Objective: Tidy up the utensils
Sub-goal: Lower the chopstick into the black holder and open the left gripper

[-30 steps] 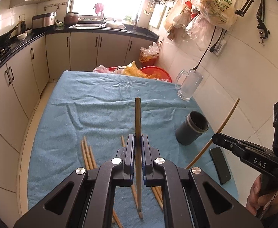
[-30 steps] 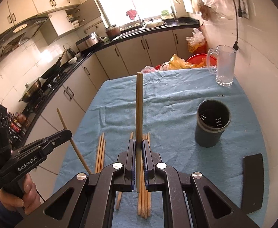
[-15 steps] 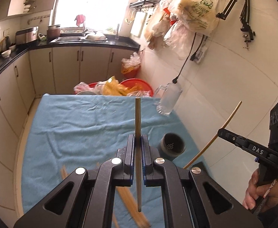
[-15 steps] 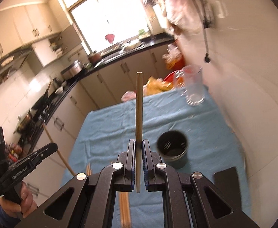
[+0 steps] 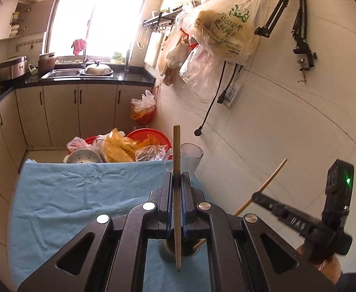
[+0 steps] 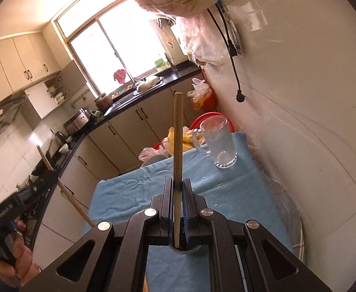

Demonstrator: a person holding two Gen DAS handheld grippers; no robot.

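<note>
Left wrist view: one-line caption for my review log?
Left tongs shut on a chopstick above the dark holder; right tongs alongside grip another chopstick.

Daylight blasts through the window (image 5: 97,17), blown out white. Fisheye bends the edges, corners vignette black. Slight blur throughout.

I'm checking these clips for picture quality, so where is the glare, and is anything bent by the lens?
Left wrist view: the bright kitchen window is blown out to white, and the white tiled wall lines bow in curves. Right wrist view: the same window glares too, the glass mug leans with the fisheye tilt, while the wooden chopstick in the jaws stays sharp.
</note>
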